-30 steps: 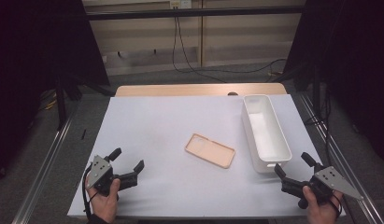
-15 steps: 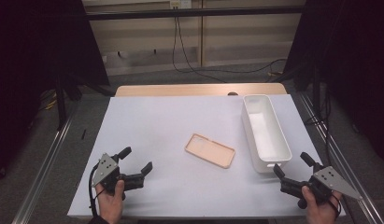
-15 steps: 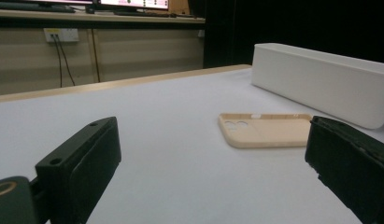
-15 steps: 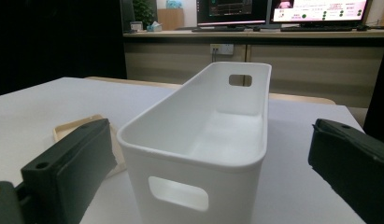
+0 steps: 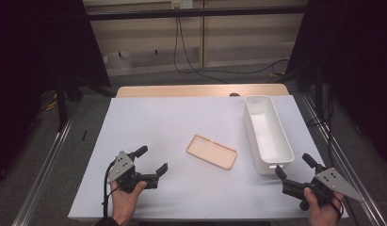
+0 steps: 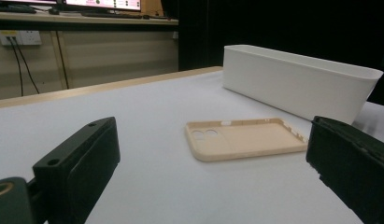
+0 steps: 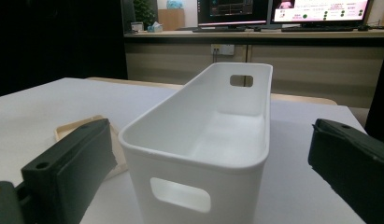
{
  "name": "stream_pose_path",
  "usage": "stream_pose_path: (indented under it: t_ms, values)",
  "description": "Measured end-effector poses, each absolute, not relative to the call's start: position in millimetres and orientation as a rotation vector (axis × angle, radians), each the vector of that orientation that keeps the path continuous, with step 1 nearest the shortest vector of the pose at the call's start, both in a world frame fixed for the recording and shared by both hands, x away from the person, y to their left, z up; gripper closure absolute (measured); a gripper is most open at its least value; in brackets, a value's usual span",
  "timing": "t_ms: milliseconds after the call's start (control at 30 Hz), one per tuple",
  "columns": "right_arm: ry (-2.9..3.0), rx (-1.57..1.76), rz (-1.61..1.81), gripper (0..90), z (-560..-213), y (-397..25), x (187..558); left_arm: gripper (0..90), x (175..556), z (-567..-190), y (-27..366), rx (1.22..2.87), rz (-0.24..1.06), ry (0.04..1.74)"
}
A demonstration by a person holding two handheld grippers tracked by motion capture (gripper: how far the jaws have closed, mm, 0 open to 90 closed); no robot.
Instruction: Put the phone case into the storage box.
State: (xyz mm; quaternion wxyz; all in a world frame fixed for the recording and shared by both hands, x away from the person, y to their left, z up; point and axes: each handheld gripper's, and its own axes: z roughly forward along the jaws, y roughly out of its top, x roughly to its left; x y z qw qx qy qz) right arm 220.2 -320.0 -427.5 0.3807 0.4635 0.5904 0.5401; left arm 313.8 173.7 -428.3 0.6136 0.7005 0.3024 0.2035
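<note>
Now wide open, left gripper (image 5: 151,160) aimed at phone case (image 5: 212,151); right gripper (image 5: 294,166) wide open too, facing white bin (image 5: 274,164).

table (image 5: 149,122) with a white top sheet, occupying the centre and lower half of the high view; a strip of bare wood shows along its far edge. a peach phone case (image 5: 211,151) lies flat, open side up, just right of centre. a long white bin (image 5: 268,133) stands at centre right, near the case but apart from it.
</note>
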Motion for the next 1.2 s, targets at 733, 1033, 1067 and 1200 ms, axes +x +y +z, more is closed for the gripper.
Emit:
stream_pose_path:
  t_ms: [733, 1033, 1067, 1200]
  values:
    - [1.507, 1.18, 1.386, 0.0, -427.4, -320.0, 219.9, 2.7, 328.8, -418.6, 131.9, 1.596, 0.472, 0.614]
    - [1.513, 1.178, 1.388, 0.0, -427.7, -319.6, 220.1, 3.3, 340.2, -419.0, 118.6, 1.616, 0.478, 0.607]
    - [1.512, 1.176, 1.388, 0.0, -427.6, -319.5, 220.1, 3.3, 340.2, -419.0, 118.6, 1.616, 0.478, 0.607]
    - [1.515, 1.172, 1.385, 0.0, -427.6, -319.5, 220.0, 3.3, 345.2, -417.8, 108.4, 1.633, 0.467, 0.597]
